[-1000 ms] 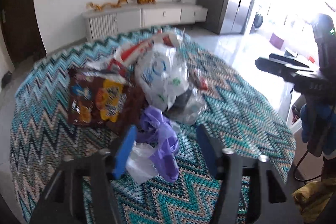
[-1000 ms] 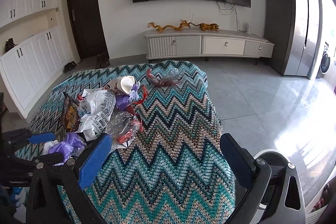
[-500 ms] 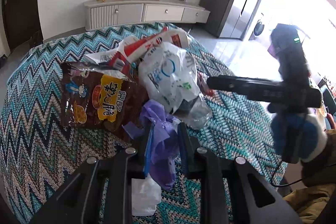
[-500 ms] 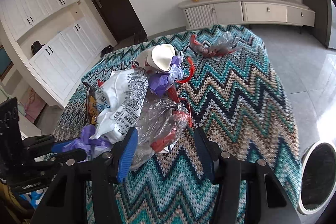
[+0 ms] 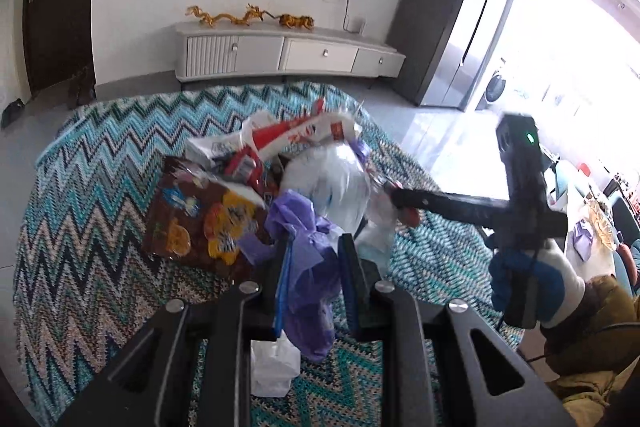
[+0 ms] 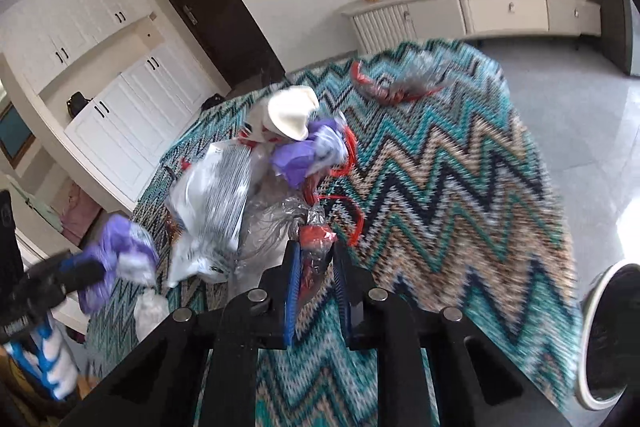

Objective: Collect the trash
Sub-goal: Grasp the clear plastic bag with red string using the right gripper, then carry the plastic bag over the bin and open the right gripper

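Since a second ago, both grippers have been brought from wide open to clenched on trash: the left gripper [image 5: 312, 259] is now closed on the purple plastic bag [image 5: 310, 267], and the right gripper [image 6: 316, 259] on the clear plastic wrapper with red print [image 6: 314, 247], each lifted a little off the zigzag-patterned cloth [image 5: 92, 227] covering the bench.

Judged from how things lie, the collecting is at an early stage. Two pieces are held; nothing is seen deposited anywhere. From left to right in the left wrist view, the brown snack bag [image 5: 200, 223], the red-and-white paper packaging [image 5: 296, 135] and the white plastic bag [image 5: 340, 183] are left in the pile, with a crumpled white tissue [image 5: 274, 367] lying below the left gripper. In the right wrist view a second purple bag [image 6: 304, 155] under a crushed white paper cup [image 6: 292, 113], and a separate clear-and-red wrapper [image 6: 400, 83] near the far edge, are also left to be gathered.

A round white-rimmed object [image 6: 608, 339] is cut off at the right edge of that view; whether it is the bin cannot be told. The right wrist view is blurred by motion, so print on the bags is unreadable. The lower part of the purple plastic bag is hidden behind the gripper body, and what lies under the pile is not visible.
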Available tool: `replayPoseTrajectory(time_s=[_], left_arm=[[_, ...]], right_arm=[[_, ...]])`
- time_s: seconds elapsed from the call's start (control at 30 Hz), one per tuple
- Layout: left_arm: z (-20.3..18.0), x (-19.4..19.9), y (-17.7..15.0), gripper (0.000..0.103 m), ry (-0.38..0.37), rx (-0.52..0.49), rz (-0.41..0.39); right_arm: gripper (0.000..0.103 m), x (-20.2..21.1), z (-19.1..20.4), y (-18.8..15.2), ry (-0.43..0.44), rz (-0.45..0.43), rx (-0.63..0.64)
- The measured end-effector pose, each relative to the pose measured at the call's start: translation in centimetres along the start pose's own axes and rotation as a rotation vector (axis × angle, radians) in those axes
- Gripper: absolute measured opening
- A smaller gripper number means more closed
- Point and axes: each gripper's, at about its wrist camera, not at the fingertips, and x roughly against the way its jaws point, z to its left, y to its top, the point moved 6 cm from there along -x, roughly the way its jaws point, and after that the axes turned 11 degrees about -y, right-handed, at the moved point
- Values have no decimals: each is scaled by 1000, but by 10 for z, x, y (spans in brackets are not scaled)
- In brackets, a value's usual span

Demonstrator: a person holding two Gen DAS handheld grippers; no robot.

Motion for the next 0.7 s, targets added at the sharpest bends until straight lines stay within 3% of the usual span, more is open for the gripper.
replayPoseTrajectory(time_s=[0.2, 0.4, 0.57, 0.7], left_arm=[[-20, 16, 6, 21, 1, -14, -26], [-54, 17, 13, 21, -14, -63, -25], [-84, -5, 30, 21, -54, -105, 1], [-120, -35, 44, 21, -89, -173, 47]], right_arm=[[16, 44, -20, -9, -51, -82, -8], [16, 80, -37, -17, -49, -147, -41], [16, 116, -54, -24, -42, -217, -83], [16, 134, -87, -27, -99, -257, -132]])
